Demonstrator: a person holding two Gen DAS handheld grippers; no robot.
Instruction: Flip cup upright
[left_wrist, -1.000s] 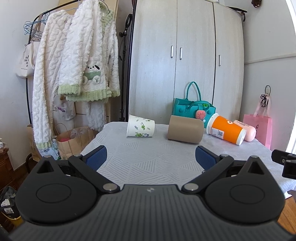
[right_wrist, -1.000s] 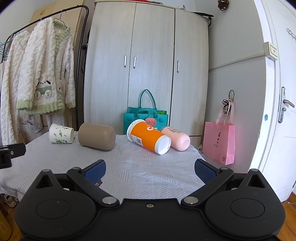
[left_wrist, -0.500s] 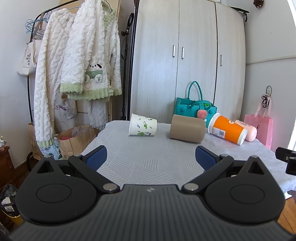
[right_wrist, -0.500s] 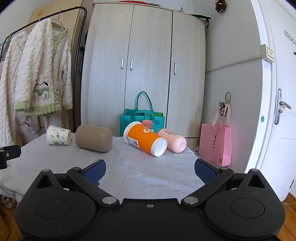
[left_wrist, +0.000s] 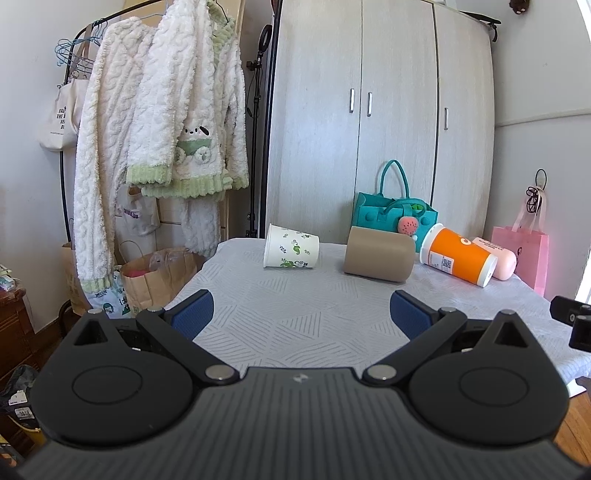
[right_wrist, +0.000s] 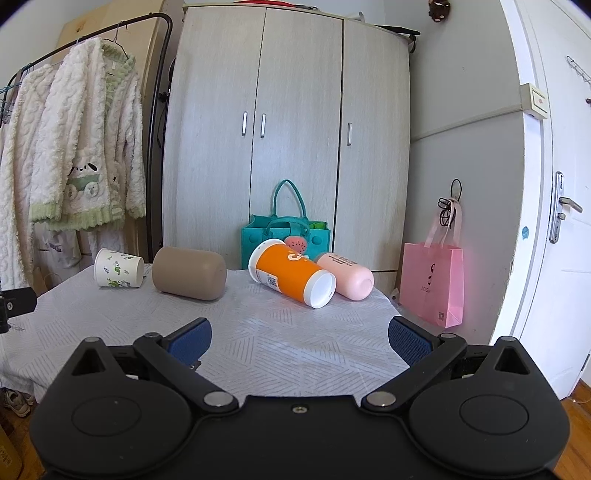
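Several cups lie on their sides along the far edge of the table (left_wrist: 295, 317): a white paper cup with green leaves (left_wrist: 291, 251) (right_wrist: 119, 268), a tan cup (left_wrist: 377, 254) (right_wrist: 189, 273), an orange cup with a white rim (left_wrist: 458, 256) (right_wrist: 291, 272) and a pink cup (left_wrist: 496, 257) (right_wrist: 345, 275). My left gripper (left_wrist: 301, 314) is open and empty over the near table, well short of the cups. My right gripper (right_wrist: 299, 339) is open and empty, also short of them.
The table wears a grey patterned cloth (right_wrist: 258, 332). A teal bag (left_wrist: 393, 218) stands behind the cups before a wardrobe (left_wrist: 369, 110). A clothes rack with fleece robes (left_wrist: 159, 129) is left; a pink bag (right_wrist: 432, 280) and a door (right_wrist: 554, 221) are right.
Both grippers have drifted slightly, and the cups sit a little higher and nearer in both views. Nothing was grasped and no cup moved.
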